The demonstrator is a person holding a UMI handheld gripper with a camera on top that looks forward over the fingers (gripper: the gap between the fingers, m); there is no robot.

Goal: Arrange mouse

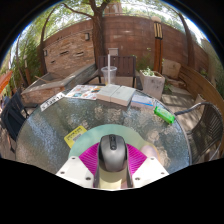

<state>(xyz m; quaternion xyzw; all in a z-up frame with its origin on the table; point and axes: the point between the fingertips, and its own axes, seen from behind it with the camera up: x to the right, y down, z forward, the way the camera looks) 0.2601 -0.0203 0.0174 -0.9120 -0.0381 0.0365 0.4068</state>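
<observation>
Tool (112,172) fingers squeeze the grey mouse (112,154) by its flanks; light, rigid, slick plastic, best gripped mid-body above the desk (60,120).

Two-finger gripper (112,170), white angular finger bodies, magenta pads (92,160) on inner faces, pale fingertips near the pads' far ends

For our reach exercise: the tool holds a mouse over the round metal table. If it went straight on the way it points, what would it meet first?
Probably the green object or the stack of books on the metal table. The tool grips the mouse, and which comes first is hard to judge.
</observation>
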